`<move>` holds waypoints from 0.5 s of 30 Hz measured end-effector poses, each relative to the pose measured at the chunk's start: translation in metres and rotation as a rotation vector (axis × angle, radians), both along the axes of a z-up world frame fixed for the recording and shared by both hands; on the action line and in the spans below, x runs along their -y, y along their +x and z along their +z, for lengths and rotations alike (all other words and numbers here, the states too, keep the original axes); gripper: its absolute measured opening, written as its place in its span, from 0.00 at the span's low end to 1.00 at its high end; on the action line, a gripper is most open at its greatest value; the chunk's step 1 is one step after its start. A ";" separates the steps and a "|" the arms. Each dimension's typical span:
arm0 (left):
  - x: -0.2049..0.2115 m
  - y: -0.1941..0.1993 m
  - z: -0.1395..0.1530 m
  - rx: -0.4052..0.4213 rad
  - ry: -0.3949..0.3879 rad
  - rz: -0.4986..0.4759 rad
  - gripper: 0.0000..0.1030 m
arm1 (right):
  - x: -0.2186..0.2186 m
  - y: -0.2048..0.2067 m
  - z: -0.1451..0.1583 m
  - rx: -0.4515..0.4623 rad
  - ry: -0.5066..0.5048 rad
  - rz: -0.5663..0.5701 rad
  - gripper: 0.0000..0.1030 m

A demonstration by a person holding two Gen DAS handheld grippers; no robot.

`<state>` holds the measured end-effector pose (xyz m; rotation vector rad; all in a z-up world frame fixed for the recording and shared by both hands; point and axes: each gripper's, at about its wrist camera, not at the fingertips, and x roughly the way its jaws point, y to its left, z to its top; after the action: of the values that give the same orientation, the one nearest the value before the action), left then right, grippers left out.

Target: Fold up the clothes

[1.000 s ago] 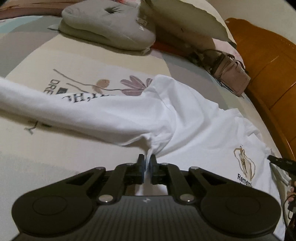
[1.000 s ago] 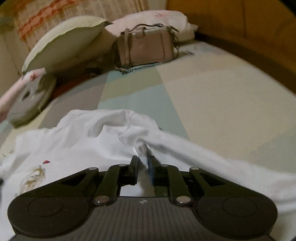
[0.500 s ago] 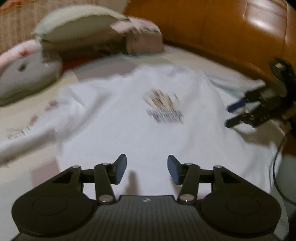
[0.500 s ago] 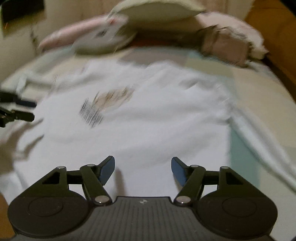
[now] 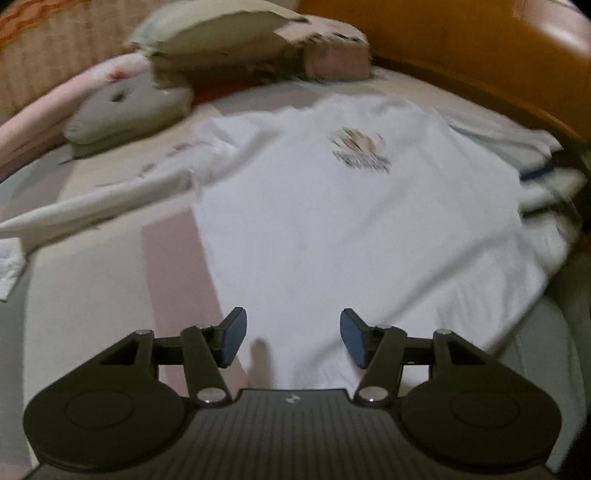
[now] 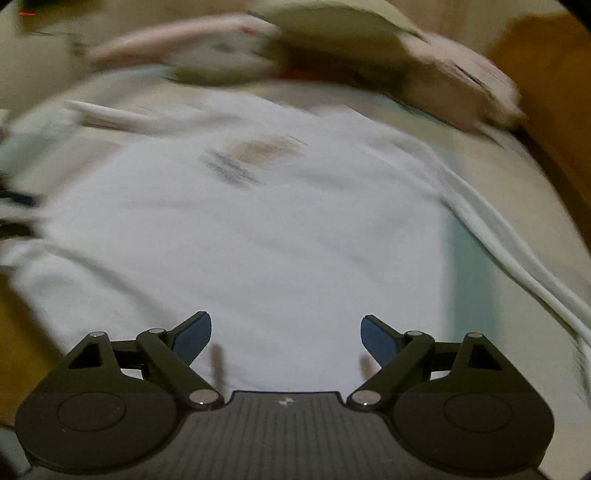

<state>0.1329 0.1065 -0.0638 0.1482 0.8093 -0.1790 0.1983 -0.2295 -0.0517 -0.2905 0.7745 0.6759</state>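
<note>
Both views are smeared by motion, so fine detail is lost. The printed emblem on the chest of the white long-sleeved shirt reads only as a brownish blotch over dark lines of lettering; no word can be made out.

The shirt lies spread front-up on the bed, filling the middle of each view. In the left wrist view one sleeve runs out toward 9 o'clock, and its cuff end is hard to tell apart from a scrap of white cloth cut off at the frame edge. In the right wrist view the other sleeve trails toward 4 o'clock and runs out of the frame.

The left hand-held gripper is released, its blue pads standing apart over the shirt's hem with nothing between them; its jaws have just been opening. The right hand-held gripper is likewise released, spread wider, above the lower part of the shirt, and its jaws too have just been opening. At 3 o'clock in the left wrist view a blue streak beside the shirt is too blurred to identify.

Toward 12 o'clock sits a heap of pillows, with a grey cushion at 10 o'clock and a pinkish-brown bag at 1 o'clock; whether the bag holds anything cannot be seen. An orange-brown wooden bed frame curves along the right.
</note>
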 end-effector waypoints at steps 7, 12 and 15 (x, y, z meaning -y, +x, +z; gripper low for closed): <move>-0.005 -0.015 0.015 0.047 -0.009 0.079 0.60 | -0.094 -0.051 -0.009 -0.077 0.058 0.429 0.30; -0.014 -0.036 0.017 0.059 -0.052 0.109 0.62 | -0.137 -0.070 -0.033 -0.169 0.046 0.538 0.30; -0.021 -0.044 0.019 0.072 -0.072 0.127 0.62 | -0.141 -0.073 -0.033 -0.094 0.023 0.498 0.28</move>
<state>0.0891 0.1275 -0.0447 0.0354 0.7369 -0.0825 0.1256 -0.0882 -0.0846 -0.4389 0.7894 1.1732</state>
